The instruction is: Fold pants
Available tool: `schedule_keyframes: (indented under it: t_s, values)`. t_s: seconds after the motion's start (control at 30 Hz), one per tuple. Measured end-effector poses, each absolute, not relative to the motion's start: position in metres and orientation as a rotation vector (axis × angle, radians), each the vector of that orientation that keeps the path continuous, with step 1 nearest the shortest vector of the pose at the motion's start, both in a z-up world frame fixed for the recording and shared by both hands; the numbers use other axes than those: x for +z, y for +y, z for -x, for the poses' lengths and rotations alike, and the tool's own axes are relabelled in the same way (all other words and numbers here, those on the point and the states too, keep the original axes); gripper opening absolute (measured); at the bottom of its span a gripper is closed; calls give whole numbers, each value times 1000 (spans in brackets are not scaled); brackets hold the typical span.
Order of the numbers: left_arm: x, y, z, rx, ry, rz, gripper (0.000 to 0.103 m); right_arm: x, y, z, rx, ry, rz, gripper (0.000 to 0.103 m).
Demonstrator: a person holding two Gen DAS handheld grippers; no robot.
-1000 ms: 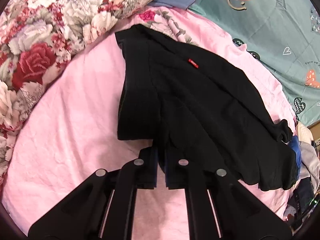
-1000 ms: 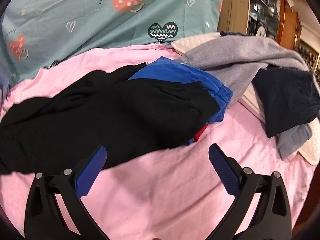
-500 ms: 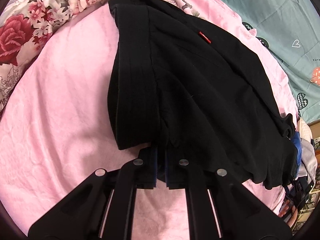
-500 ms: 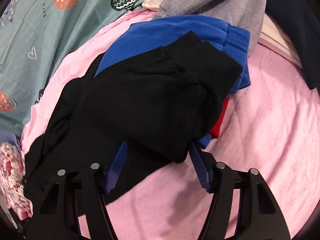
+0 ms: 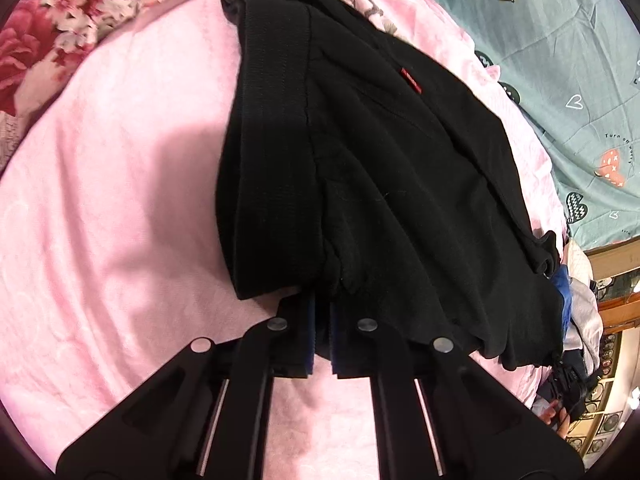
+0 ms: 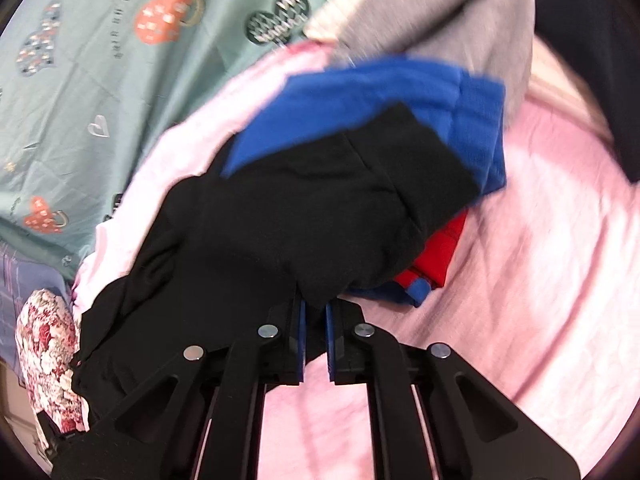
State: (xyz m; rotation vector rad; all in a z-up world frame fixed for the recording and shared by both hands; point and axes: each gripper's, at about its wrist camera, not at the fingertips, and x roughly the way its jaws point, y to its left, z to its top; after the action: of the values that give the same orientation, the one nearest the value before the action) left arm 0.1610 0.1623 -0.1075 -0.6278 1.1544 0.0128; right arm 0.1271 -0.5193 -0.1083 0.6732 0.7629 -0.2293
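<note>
Gripping near waistband corner of black pants (image 5: 384, 184), left gripper (image 5: 323, 312) has jaws closed on fabric edge. Right gripper (image 6: 315, 312) likewise pinched on black cuff end (image 6: 320, 208). Pants stretch across pink sheet (image 5: 112, 216), ribbed waistband (image 5: 272, 136) toward floral quilt (image 5: 40, 48), small red label (image 5: 412, 82) on upper face. Cuff end overlaps blue garment (image 6: 384, 100) and red cloth (image 6: 438, 252); grey garment (image 6: 460, 20) beyond. Bare pink sheet lies left of waistband and right of cuff. Teal heart-print sheet (image 6: 80, 60) borders far edge.
</note>
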Motion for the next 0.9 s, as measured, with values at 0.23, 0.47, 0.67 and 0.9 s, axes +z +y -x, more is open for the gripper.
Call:
schedule_keyframes:
  t_s: [0.23, 0.47, 0.67, 0.9]
  values:
    - [-36, 178, -118, 129, 947, 536, 4, -53, -508, -93, -205, 645, -606, 8]
    - [-29, 212, -82, 223, 924, 523, 5, -65, -488, -56, -207, 754, -572, 9]
    - [-105, 236, -88, 332, 1117, 537, 25, -125, -499, -52, -364, 994, -514, 43]
    - [-52, 219, -66, 383, 983, 366, 59, -104, -542, -25, -436, 826, -614, 53]
